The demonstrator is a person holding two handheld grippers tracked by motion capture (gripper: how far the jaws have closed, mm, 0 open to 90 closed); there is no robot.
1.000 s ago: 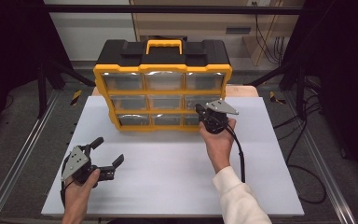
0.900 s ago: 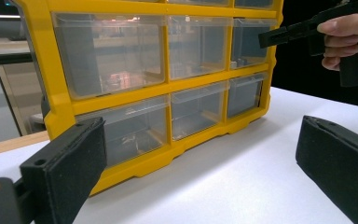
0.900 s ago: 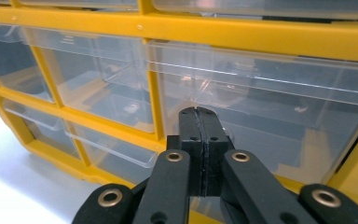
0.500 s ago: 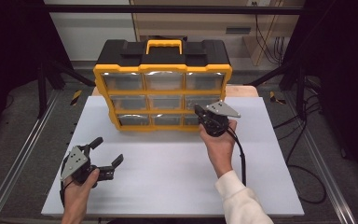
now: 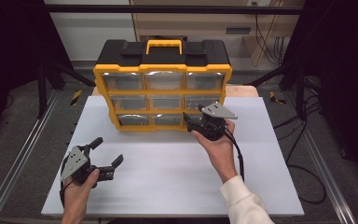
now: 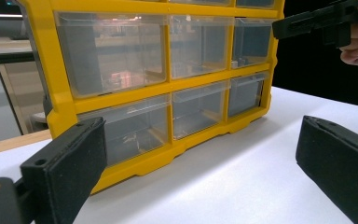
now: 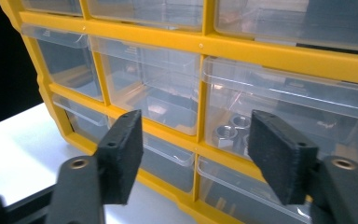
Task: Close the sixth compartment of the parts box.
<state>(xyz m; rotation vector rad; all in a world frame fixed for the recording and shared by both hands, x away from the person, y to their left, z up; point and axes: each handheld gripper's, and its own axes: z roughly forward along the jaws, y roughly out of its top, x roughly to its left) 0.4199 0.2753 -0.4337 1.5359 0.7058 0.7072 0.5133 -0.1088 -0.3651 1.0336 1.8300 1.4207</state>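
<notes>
A yellow and black drawer organizer [image 5: 163, 95] with clear drawers stands upright at the back of the white table [image 5: 168, 182]. My right gripper [image 5: 189, 120] is held just in front of its lower right drawers. Its jaws have just been opening and nothing is between them. In the right gripper view the open right gripper [image 7: 198, 140] frames a middle-row drawer holding metal nuts [image 7: 230, 130]. My left gripper [image 5: 108, 150] rests open at the near left of the table, well away from the organizer [image 6: 168, 88]. The left gripper [image 6: 200, 158] holds nothing.
A wooden board [image 5: 242, 89] shows behind the organizer. Metal frame rails [image 5: 23, 154] run along both sides of the table. Cables [image 5: 307, 172] lie on the floor at the right. The white surface is bare between the two hands.
The right gripper's jaws have gone from shut to open in front of the lower right drawers, and the hand has drawn slightly back. The left hand has kept still.
</notes>
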